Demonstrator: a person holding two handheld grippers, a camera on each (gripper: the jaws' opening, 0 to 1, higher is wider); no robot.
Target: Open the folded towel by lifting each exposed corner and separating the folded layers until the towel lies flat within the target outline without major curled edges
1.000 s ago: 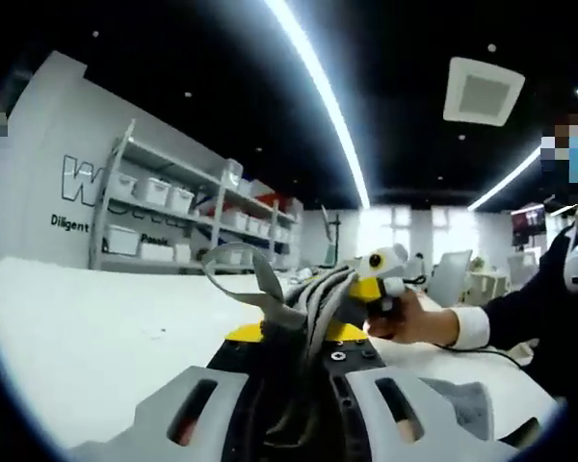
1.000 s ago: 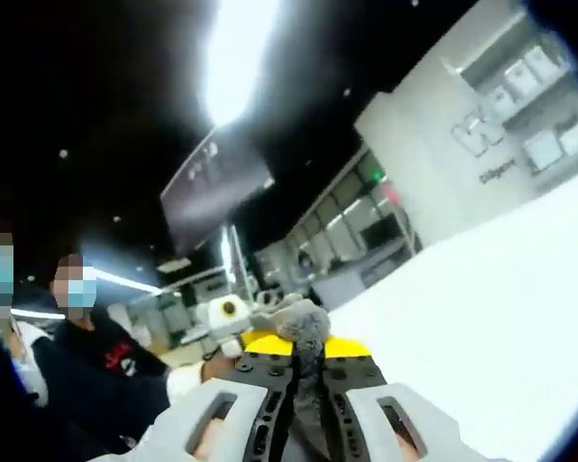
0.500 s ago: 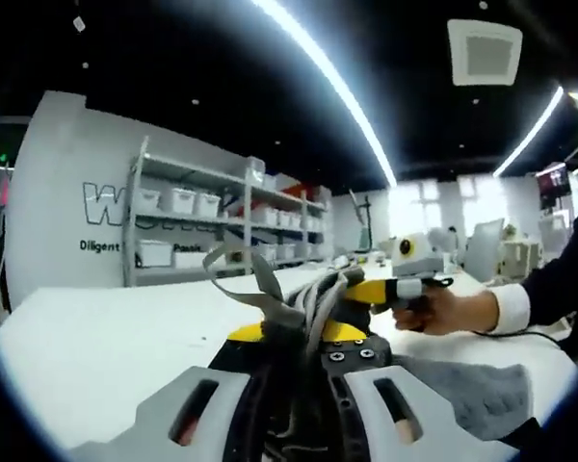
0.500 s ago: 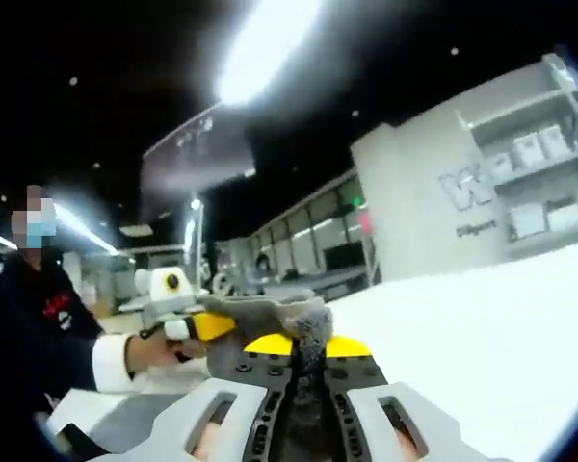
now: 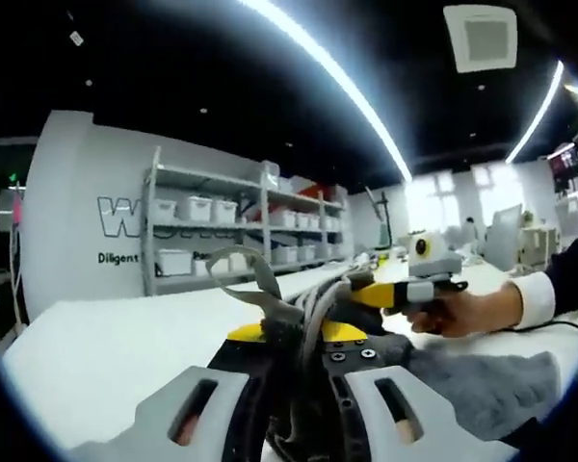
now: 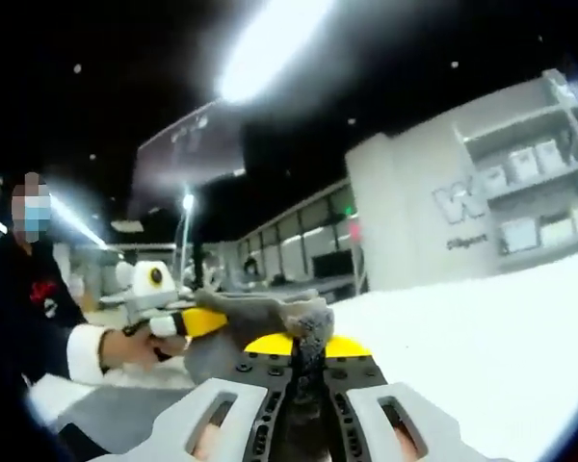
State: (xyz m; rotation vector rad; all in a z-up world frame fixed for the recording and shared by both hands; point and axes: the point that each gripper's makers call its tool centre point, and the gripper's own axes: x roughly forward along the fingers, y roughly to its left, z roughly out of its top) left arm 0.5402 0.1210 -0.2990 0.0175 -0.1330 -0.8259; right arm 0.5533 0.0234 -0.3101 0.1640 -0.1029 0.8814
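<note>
**Grey towel clamped by both grippers above the white table**

While both grippers pinch it, the grey towel [image 5: 482, 385] hangs raised off the white table [image 5: 106, 356], stretched between the two tools. In the left gripper view, bunched folds of it and a loop tag rise straight ahead of the left gripper [image 5: 303, 337], whose jaws are closed on the cloth; the rest drapes away to that gripper's right, under the right gripper [image 5: 405, 289] and the hand [image 5: 462, 313] gripping it. In the right gripper view, the right gripper [image 6: 306, 351] has its jaws pressed together on a tuft of towel [image 6: 260, 313], and the fabric runs left toward the left gripper [image 6: 188, 322]; that view is blurred, so the cloth's edge there is probably a fold. Beyond the table, ahead of both tools, stands shelving [image 5: 222, 241] with white bins against a lettered wall [image 5: 87, 221].
</note>
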